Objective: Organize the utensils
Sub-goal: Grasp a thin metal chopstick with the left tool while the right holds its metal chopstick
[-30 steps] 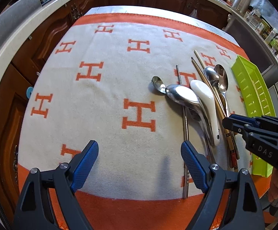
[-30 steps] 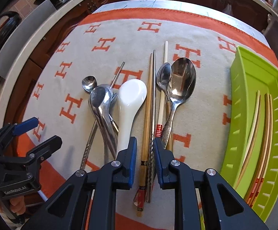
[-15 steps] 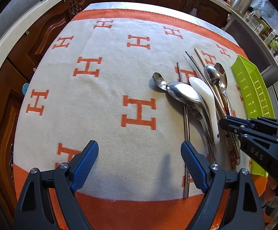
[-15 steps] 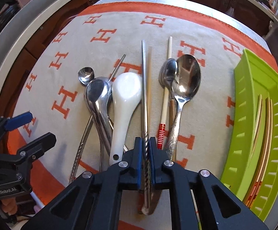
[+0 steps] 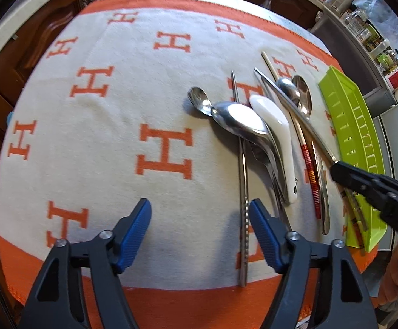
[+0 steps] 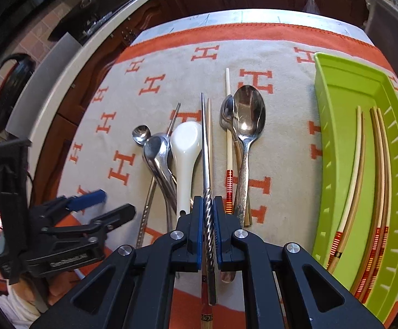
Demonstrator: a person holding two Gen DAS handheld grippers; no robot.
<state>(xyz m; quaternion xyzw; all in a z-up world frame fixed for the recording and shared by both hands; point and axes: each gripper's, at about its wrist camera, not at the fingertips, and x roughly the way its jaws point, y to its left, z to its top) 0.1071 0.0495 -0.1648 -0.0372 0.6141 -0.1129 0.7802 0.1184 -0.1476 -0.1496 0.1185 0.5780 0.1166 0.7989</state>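
Underfoot, so to speak: cream cloth [image 5: 94,164] with orange H marks and an orange border, spread over the table. At its right edge, green tray [image 6: 344,148], holding several wooden chopsticks [image 6: 377,170] laid lengthwise along its floor. Between tray and cloth centre, a loose bunch of utensils lying roughly parallel: white spoon [image 6: 186,148] bowl-up, steel ladle-spoon [image 6: 158,153] just left of it and overlapping, small teaspoon [image 6: 141,134] at the far left, big steel spoon [image 6: 247,118] on the right with a smaller one tucked against its left side. Beside those, a pale chopstick [image 6: 227,126] with a red banded end, and a wooden one [image 6: 210,126] nearer the middle. Left of the spoons, flat on the cloth, a steel chopstick [image 5: 243,192]. Right gripper [image 6: 208,230] clamped tight on a second, twisted steel chopstick [image 6: 205,142], far tip lifted over the pile. Left gripper [image 5: 200,230] poised above bare cloth, jaws closing yet wide apart, nothing between; lying steel chopstick just inside the right finger [image 5: 264,230].
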